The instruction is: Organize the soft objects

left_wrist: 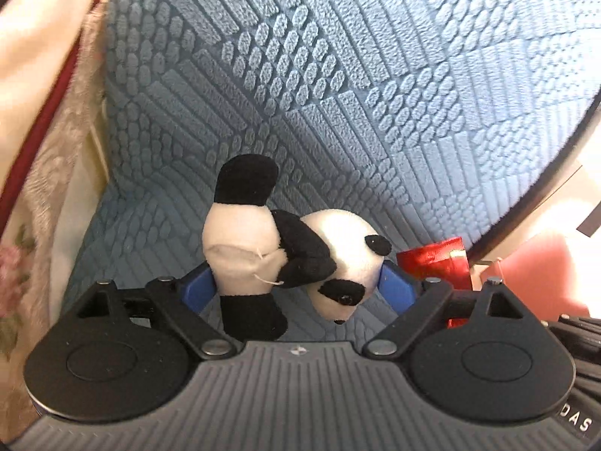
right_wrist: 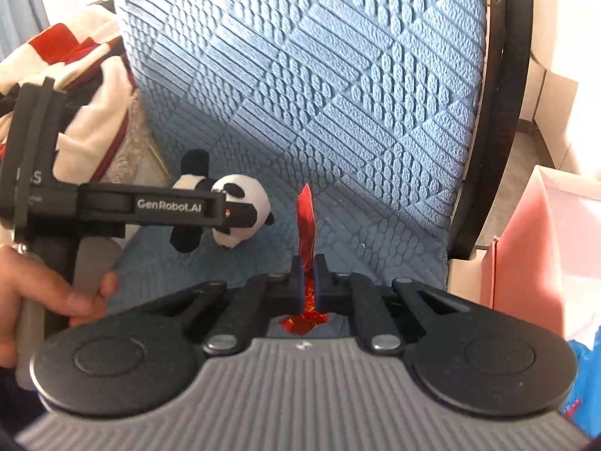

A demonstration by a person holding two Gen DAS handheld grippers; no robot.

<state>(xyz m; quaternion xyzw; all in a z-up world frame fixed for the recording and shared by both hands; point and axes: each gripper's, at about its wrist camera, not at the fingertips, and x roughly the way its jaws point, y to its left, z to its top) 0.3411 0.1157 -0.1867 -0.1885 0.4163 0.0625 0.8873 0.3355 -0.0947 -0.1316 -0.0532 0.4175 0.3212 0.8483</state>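
Observation:
A small black-and-white panda plush point(left_wrist: 240, 248) hangs sideways between the blue pads point(left_wrist: 195, 289) of my left gripper point(left_wrist: 296, 268). The pads press on its body and head and hold it just above the blue quilted chair seat point(left_wrist: 338, 94). In the right wrist view the same panda point(right_wrist: 244, 203) sits at the tip of the left gripper point(right_wrist: 225, 212), which a person's hand point(right_wrist: 45, 300) grips. My right gripper point(right_wrist: 308, 263) is shut on a shiny red foil packet point(right_wrist: 306, 214) that sticks up between its pads. The packet point(left_wrist: 432, 263) also shows in the left wrist view.
The chair cushion point(right_wrist: 300, 94) has a black frame point(right_wrist: 503, 112) along its right side. A white and red cloth point(right_wrist: 86, 75) lies to the left. A pink box point(right_wrist: 533, 244) stands to the right, with a blue plastic bag point(right_wrist: 586, 376) near it.

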